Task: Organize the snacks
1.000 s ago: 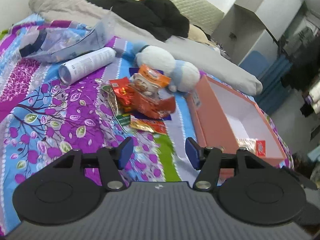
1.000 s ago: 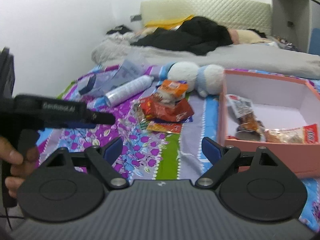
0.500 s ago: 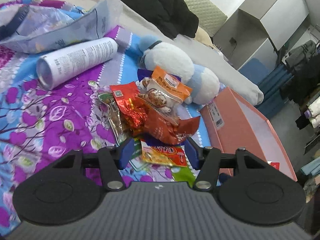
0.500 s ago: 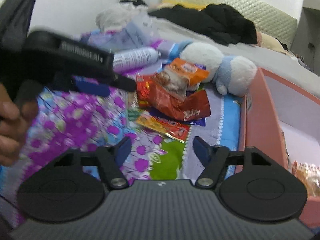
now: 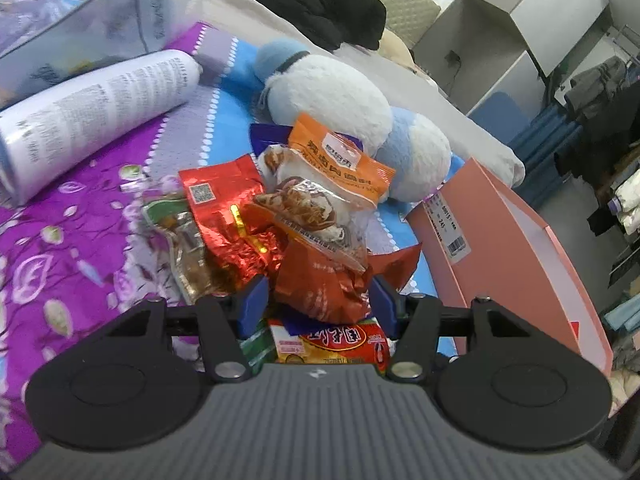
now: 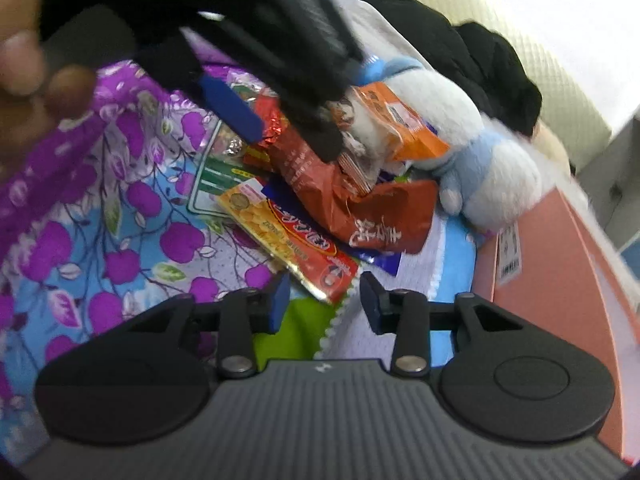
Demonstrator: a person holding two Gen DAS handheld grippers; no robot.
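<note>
Snacks [image 5: 316, 216] lie heaped on a flowered sheet [image 5: 60, 240], just beside a plush toy [image 5: 344, 100] and near a pink box [image 5: 480, 232]. An orange packet [image 5: 340, 164] sits on top of a dark red bag [image 5: 320, 284], with a shiny red foil pack [image 5: 228, 216] to its left and a flat yellow-red packet [image 6: 288, 236] at the near edge.

The left gripper [image 5: 316, 304] has its fingers apart on either side of the red bag's near end; whether the pads touch it I cannot tell. From the right wrist view that gripper shows as a blurred dark shape above the heap, held by a hand [image 6: 24, 60].

The right gripper [image 6: 324, 300] has just been closing its jaws; its fingers are still apart, with the corner of the yellow-red packet just ahead of the gap and nothing pressed between them.

A white tube [image 5: 92, 112] lies on the sheet, well to the left of the heap.
</note>
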